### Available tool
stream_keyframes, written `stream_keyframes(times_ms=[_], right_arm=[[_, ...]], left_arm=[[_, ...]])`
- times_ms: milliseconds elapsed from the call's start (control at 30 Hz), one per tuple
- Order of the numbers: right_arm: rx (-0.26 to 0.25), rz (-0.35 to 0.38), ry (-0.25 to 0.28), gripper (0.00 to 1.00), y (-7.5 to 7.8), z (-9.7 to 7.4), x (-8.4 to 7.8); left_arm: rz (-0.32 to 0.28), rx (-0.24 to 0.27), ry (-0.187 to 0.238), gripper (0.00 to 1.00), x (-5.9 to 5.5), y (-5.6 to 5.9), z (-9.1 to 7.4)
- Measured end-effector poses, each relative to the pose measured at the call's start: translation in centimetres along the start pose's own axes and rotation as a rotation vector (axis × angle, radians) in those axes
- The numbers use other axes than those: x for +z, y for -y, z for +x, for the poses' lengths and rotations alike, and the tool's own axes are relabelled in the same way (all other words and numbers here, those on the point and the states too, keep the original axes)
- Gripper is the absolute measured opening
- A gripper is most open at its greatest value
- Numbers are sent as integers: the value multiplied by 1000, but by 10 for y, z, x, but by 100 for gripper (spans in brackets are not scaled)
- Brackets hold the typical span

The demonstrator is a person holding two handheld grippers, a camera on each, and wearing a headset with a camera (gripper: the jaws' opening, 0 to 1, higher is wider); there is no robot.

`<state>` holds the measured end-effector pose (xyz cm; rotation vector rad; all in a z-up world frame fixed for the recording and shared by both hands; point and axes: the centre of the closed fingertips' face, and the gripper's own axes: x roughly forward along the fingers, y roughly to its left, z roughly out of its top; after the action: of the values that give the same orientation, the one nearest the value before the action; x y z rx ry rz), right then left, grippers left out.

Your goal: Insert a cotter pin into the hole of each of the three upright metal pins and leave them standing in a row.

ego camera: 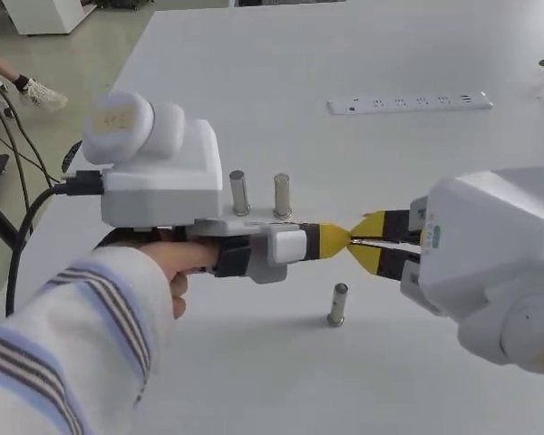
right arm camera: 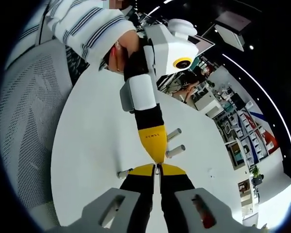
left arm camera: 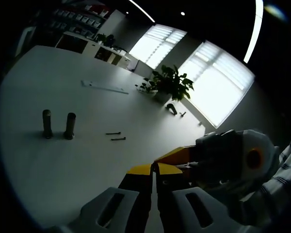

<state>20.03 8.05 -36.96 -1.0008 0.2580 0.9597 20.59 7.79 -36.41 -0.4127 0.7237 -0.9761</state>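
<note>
- Left gripper (left arm camera: 154, 167): jaws together, tip to tip with the right gripper (right arm camera: 157, 167) above the bench (ego camera: 254, 362).
- Right jaws are together too; I cannot tell whether anything thin sits between them.
- Two pins (ego camera: 239, 193) (ego camera: 282, 195) stand side by side behind the grippers.
- A third pin (ego camera: 337, 304) stands apart, nearer the person.
- Two cotter pins (left arm camera: 113, 133) (left arm camera: 119, 139) lie on the bench near the pair.
</note>
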Motion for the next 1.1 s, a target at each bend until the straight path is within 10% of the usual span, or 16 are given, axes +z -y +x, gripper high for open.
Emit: stream_keyframes(times_ms=[1100], right_arm=[[100,376,83,45,1,-4,-13]], left_arm=[[64,-20,62,0,10,1,-9]])
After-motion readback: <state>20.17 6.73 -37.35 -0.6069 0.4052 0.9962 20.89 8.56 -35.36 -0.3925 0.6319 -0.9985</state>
